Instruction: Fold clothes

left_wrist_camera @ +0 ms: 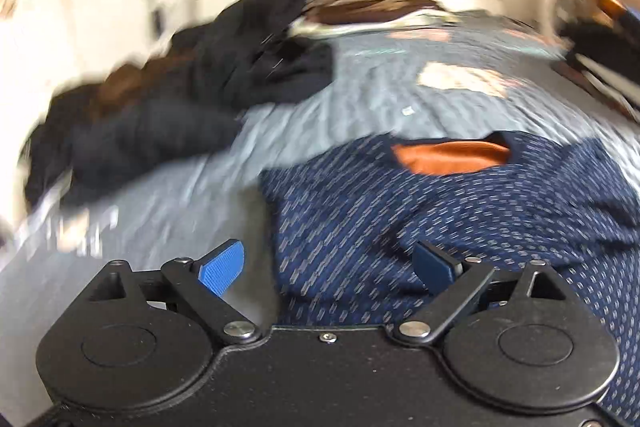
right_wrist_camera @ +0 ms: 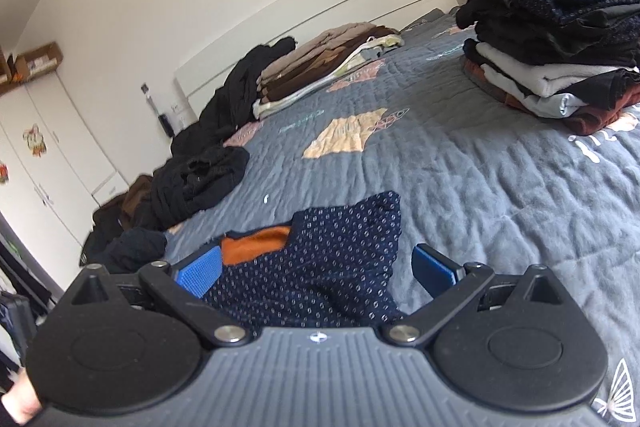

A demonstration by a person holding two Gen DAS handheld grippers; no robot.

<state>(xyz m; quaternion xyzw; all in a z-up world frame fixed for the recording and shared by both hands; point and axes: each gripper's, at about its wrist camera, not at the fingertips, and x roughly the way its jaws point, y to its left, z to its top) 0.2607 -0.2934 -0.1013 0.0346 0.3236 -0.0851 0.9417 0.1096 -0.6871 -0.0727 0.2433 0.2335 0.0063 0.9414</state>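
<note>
Navy dotted garment (right_wrist_camera: pixel 320 267) with its orange lining (right_wrist_camera: pixel 256 245) lies on the grey bedspread (right_wrist_camera: pixel 460 179), bunched directly ahead of the right gripper (right_wrist_camera: pixel 316 273) and running away from it. Its jaws stand spread, fabric between them but not pinched. The left gripper (left_wrist_camera: pixel 328 267) hovers over the same cloth's left edge, jaws wide, holding nothing.

White lettering on the grey bedspread (right_wrist_camera: pixel 500 179) — too blurred to read
</note>
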